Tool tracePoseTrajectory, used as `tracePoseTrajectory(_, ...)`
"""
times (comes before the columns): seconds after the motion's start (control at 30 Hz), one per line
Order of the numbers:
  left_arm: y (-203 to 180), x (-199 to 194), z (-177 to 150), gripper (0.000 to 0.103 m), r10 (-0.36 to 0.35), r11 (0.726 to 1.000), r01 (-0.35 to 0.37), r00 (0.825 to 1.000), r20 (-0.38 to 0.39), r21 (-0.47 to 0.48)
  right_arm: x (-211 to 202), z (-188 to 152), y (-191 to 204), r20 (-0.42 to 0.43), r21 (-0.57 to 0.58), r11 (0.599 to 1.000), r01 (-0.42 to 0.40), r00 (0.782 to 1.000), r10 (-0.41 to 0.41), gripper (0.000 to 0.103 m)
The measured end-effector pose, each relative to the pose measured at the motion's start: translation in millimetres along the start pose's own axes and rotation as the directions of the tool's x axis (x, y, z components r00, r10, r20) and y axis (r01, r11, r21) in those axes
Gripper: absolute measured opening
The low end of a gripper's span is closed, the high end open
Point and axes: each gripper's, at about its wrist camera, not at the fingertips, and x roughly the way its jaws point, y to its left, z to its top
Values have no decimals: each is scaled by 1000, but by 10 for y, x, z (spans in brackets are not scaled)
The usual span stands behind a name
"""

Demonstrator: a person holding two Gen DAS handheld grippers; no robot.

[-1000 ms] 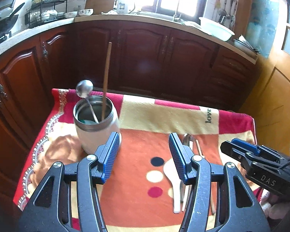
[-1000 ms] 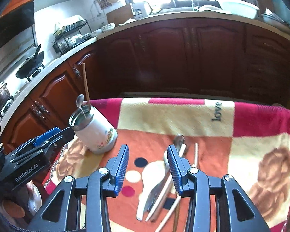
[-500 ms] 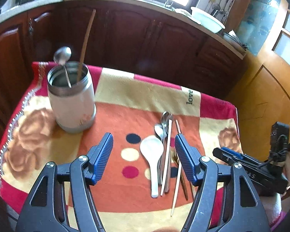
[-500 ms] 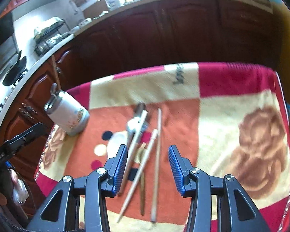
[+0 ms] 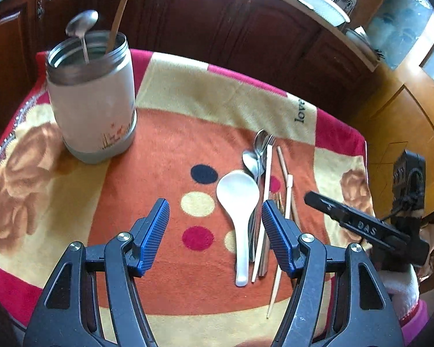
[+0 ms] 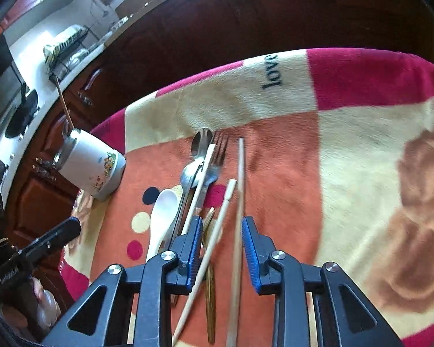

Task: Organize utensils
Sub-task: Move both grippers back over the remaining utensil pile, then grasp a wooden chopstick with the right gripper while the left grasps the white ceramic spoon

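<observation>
A white utensil jar point(image 5: 92, 98) with a metal rim stands at the blanket's far left and holds a metal spoon point(image 5: 82, 27) and a wooden chopstick point(image 5: 121, 8); it also shows in the right wrist view point(image 6: 91, 166). Loose utensils lie together mid-blanket: a white ceramic spoon point(image 5: 240, 202), metal spoons and a fork point(image 6: 214, 159), and pale chopsticks point(image 6: 240, 202). My left gripper point(image 5: 215, 231) is open and empty, low over the white spoon. My right gripper point(image 6: 221, 248) is open, its jaws on either side of the pale chopsticks.
The table is covered by a red, orange and cream blanket point(image 6: 361, 173). Dark wooden kitchen cabinets point(image 5: 246, 29) stand behind it. The right gripper's body point(image 5: 367, 228) shows at the right edge of the left wrist view.
Both grippers have dropped and moved closer to the blanket. The right gripper has come down over the chopsticks, and the left has closed in on the white spoon.
</observation>
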Motion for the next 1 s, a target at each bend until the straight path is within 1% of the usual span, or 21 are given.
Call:
tracePoseTrajectory(0.17,30,105,16,66,-4,1000,5,1000,-19,10,278,144,40,-37,-31,998,47,998,-48,24)
tracePoseTrajectory(0.27,39,201,40,66,-8,1000,9,999,-33,21,387,220,31,-53,-37,997,61,997,-63,21)
tracePoseTrajectory(0.3,46,240,51,66,-9,1000,10,999,-39,23,417,234,32,-57,-45,997,62,996,-65,17)
tracePoseTrajectory(0.33,52,279,65,66,-10,1000,11,999,-45,25,436,239,34,-55,-52,997,62,996,-65,11)
tracePoseTrajectory(0.43,65,416,107,66,-11,1000,13,998,-63,29,448,250,52,-45,-93,993,67,996,-71,8)
tracePoseTrajectory(0.5,61,488,136,66,-12,999,15,997,-71,39,401,242,32,-34,-95,994,59,997,-62,8)
tracePoseTrajectory(0.57,43,563,178,66,-13,998,17,997,-75,59,283,228,-52,-23,-67,998,15,1000,-16,8)
tracePoseTrajectory(0.63,20,643,208,66,-22,997,28,996,-86,78,188,202,-146,-16,-47,999,-4,1000,4,8)
tracePoseTrajectory(0.77,-23,846,282,66,-64,990,80,989,-135,120,74,138,-333,-22,-9,1000,-26,999,26,8)
tracePoseTrajectory(0.87,-57,985,318,66,-98,980,127,978,-183,153,40,99,-458,-24,21,999,-32,999,33,7)
tracePoseTrajectory(0.9,-79,987,327,65,-105,976,136,978,-178,170,40,87,-487,-26,29,999,-34,999,35,7)
tracePoseTrajectory(0.93,-105,999,327,62,-117,971,153,975,-191,184,49,79,-524,-26,42,999,-35,999,36,7)
tracePoseTrajectory(0.97,-139,1019,326,54,-126,965,168,970,-208,201,60,72,-563,-28,55,998,-40,999,41,7)
tracePoseTrajectory(1.0,-170,1035,323,43,-125,961,172,968,-216,216,63,67,-582,-29,62,997,-44,999,45,7)
